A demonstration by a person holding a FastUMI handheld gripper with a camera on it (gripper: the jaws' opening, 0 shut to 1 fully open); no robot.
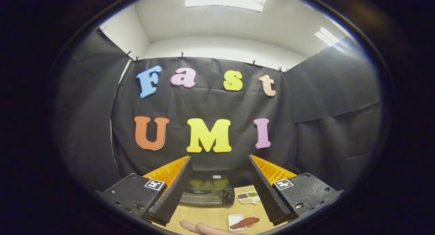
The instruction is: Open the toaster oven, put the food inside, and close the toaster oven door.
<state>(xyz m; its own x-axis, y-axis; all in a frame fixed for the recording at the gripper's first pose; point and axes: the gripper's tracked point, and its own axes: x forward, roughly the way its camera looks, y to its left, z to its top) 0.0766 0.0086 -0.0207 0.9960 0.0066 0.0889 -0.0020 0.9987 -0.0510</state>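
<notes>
One toaster oven [207,193], two food dishes [248,197] (one compartmented).

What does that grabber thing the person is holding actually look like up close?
The gripper has two long black fingers with ribbed inner pads and orange ridged outer sides. Each sits on a black block with screws and a small square black-and-white marker on top. The fingers stand wide open, the toaster oven beyond them.

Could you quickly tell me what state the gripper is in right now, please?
Gripper: open, jaws wide apart, holding nothing; the closed black toaster oven sits beyond them on the light wooden table.
</notes>
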